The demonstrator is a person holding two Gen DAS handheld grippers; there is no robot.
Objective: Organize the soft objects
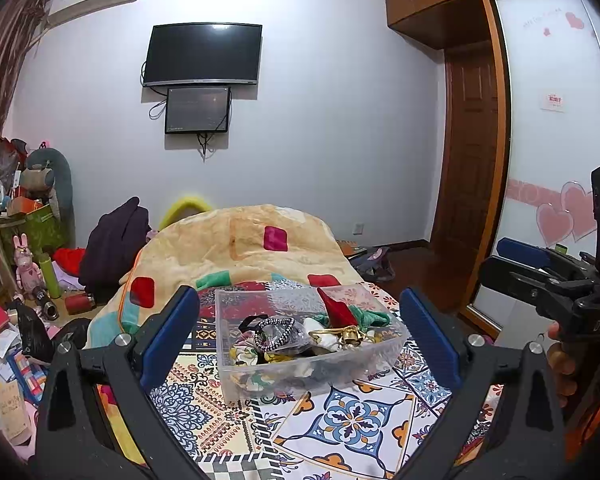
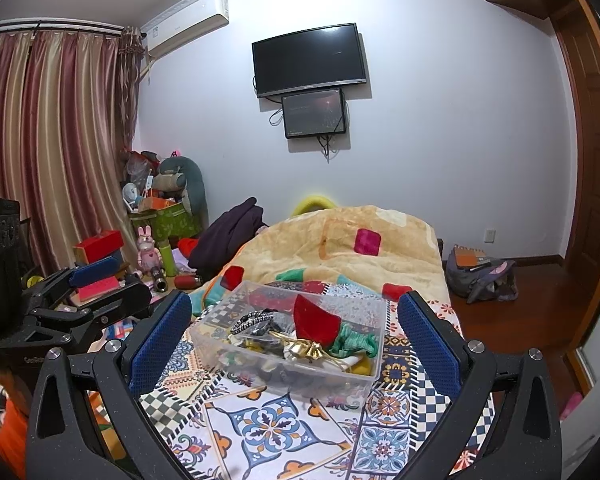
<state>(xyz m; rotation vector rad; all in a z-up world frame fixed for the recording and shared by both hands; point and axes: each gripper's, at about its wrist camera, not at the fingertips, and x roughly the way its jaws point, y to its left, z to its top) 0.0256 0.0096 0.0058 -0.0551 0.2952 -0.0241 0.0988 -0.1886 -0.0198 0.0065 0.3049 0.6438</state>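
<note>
A clear plastic bin (image 1: 236, 376) sits on the patterned bedsheet; it also shows in the right wrist view (image 2: 364, 380). It holds several soft items: a red cloth piece (image 1: 338, 310) (image 2: 314, 322), a green knit piece (image 1: 370, 316) (image 2: 354, 340), a black-and-white hair tie (image 1: 274, 332) (image 2: 248, 322) and a gold bell (image 1: 350, 336) (image 2: 312, 350). My left gripper (image 1: 300, 340) is open and empty, its blue pads to either side of the bin and short of it. My right gripper (image 2: 296, 344) is open and empty, framing the bin the same way.
A bunched yellow blanket (image 1: 252, 244) lies behind the bin. A dark garment (image 1: 116, 244) lies at the bed's left. Clutter, toys and boxes (image 2: 100, 246) fill the floor at the left. A bag (image 2: 480, 276) sits on the wood floor at right.
</note>
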